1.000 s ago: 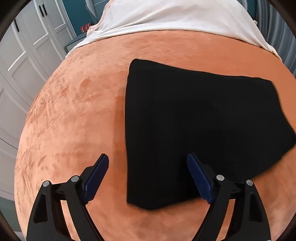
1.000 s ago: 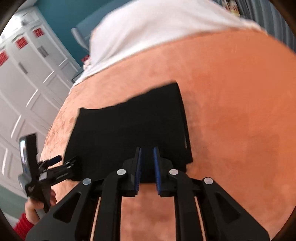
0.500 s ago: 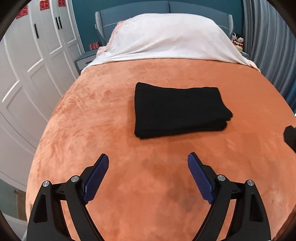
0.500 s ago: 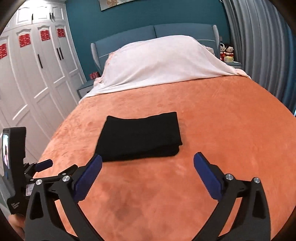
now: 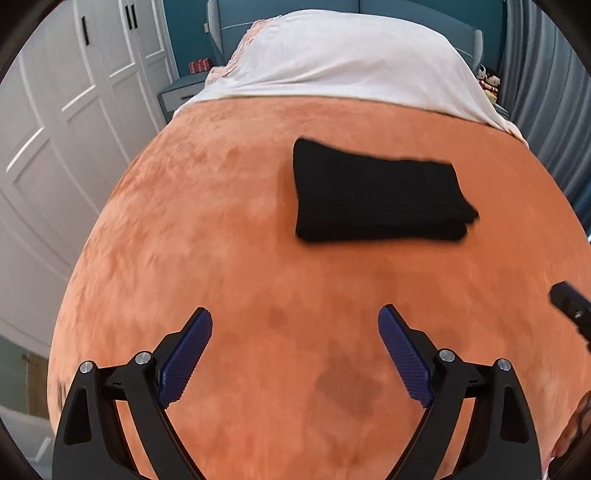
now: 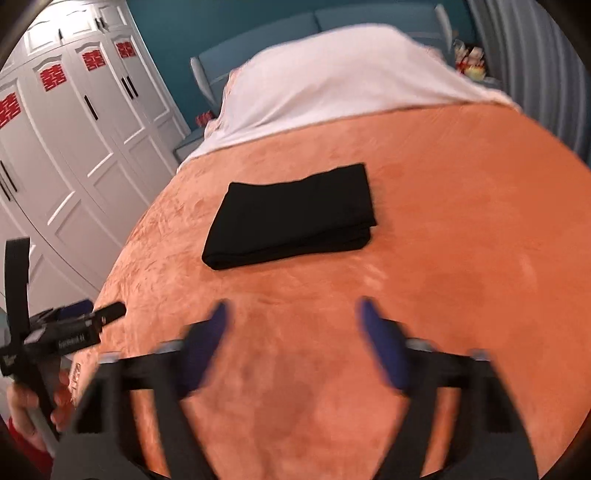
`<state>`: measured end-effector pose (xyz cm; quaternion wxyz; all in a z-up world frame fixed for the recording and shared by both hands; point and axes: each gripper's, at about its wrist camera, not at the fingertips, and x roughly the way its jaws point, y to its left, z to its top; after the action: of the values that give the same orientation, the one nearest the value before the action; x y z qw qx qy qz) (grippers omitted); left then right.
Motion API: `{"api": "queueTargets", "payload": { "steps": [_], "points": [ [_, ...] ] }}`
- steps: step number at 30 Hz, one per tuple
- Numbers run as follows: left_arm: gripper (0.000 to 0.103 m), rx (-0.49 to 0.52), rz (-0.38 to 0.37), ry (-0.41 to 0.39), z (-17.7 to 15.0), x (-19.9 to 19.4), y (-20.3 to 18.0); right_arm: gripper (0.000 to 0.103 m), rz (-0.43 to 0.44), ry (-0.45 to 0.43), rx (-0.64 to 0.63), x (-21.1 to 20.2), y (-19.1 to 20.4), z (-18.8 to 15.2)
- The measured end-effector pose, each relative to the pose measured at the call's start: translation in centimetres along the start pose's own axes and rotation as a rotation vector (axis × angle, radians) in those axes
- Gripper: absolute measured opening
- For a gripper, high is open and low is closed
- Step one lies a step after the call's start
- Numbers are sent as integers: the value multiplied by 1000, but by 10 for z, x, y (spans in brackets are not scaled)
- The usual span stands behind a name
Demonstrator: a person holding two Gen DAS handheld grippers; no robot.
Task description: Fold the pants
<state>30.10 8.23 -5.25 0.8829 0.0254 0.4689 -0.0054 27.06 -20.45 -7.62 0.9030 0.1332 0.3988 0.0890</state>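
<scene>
The black pants (image 5: 376, 194) lie folded into a compact rectangle on the orange bedspread (image 5: 221, 240); they also show in the right wrist view (image 6: 295, 216). My left gripper (image 5: 294, 332) is open and empty, held well short of the pants over bare bedspread. My right gripper (image 6: 291, 325) is open and empty too, blurred by motion, also back from the pants. The left gripper shows at the left edge of the right wrist view (image 6: 96, 314), and a tip of the right gripper shows at the right edge of the left wrist view (image 5: 570, 302).
A white sheet (image 5: 347, 62) covers the head of the bed against a blue headboard (image 6: 258, 33). White wardrobe doors (image 6: 74, 147) stand along the left side. A grey curtain (image 5: 543, 92) hangs on the right.
The right gripper opened and let go of the pants. Both grippers pulled back from the folded pants, which now lie farther away in both views.
</scene>
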Motion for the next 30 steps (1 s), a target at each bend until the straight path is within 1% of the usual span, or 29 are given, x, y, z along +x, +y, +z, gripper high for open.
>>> {"api": "queueTargets", "payload": {
  "steps": [1, 2, 3, 5, 6, 7, 8, 9, 10, 11, 12, 13, 14, 15, 16, 18, 19, 20, 22, 23, 24, 25, 26, 27, 28, 29, 30],
  "points": [
    [88, 8, -14, 5, 16, 12, -6, 49, 14, 10, 0, 17, -1, 15],
    [88, 15, -20, 7, 29, 22, -9, 41, 13, 21, -3, 34, -3, 30],
    [88, 18, -8, 13, 51, 45, -16, 41, 0, 21, -11, 47, -2, 42],
    [87, 33, -24, 24, 74, 76, -25, 41, -12, 31, -32, 87, -1, 71],
    [87, 30, -32, 34, 84, 100, -29, 41, -15, 39, -31, 104, -3, 80],
    [87, 32, -35, 54, 90, 124, -32, 41, -21, 54, -31, 123, -6, 86],
    [87, 29, -3, 94, 91, 157, -32, 40, -43, 78, -30, 152, -16, 92],
    [85, 33, 28, 129, 88, 180, -31, 40, -74, 102, -20, 173, -27, 91],
    [80, 43, 50, 177, 82, 204, -29, 39, -116, 147, -7, 196, -42, 89],
    [83, 50, 51, 224, 74, 225, -25, 39, -136, 230, 34, 229, -66, 78],
    [84, 30, 11, 222, 67, 234, -18, 39, -93, 242, 71, 239, -79, 72],
    [85, 3, -14, 183, 65, 228, -12, 39, -57, 207, 95, 235, -84, 70],
    [84, -4, -21, 165, 64, 221, -8, 39, -50, 184, 91, 225, -81, 72],
    [83, -1, -6, 162, 64, 211, -6, 39, -57, 172, 71, 217, -75, 73],
    [80, 0, -3, 144, 62, 198, -5, 40, -69, 155, 48, 206, -67, 73],
    [80, 15, 3, 109, 57, 168, -9, 45, -83, 104, 3, 175, -47, 71],
    [81, 28, 14, 83, 53, 148, -12, 49, -81, 75, -10, 156, -36, 68],
    [81, 37, 22, 55, 49, 128, -14, 64, -85, 56, -14, 142, -29, 65],
    [82, 38, 10, -2, 34, 78, -17, 84, -105, -2, -18, 101, -10, 55],
    [88, 30, 7, -18, 27, 56, -17, 86, -112, -32, -30, 82, 0, 49],
    [90, 21, 9, -38, 15, 30, -17, 88, -136, -69, -47, 57, 11, 40],
    [92, 16, 15, -54, 7, 11, -22, 90, -155, -88, -54, 40, 18, 34],
    [92, 17, 25, -65, -4, -10, -23, 96, -169, -110, -56, 23, 25, 27],
    [92, 23, 34, -75, -12, -26, -25, 98, -180, -136, -42, 0, 31, 17],
    [92, 34, 44, -89, -25, -49, -24, 98, -180, -151, -34, -14, 34, 12],
    [92, 41, 47, -98, -35, -66, -26, 98, -185, -171, -25, -35, 39, 1],
    [92, 43, 50, -109, -40, -79, -26, 98, -194, -181, -17, -46, 40, -5]
  ]
}}
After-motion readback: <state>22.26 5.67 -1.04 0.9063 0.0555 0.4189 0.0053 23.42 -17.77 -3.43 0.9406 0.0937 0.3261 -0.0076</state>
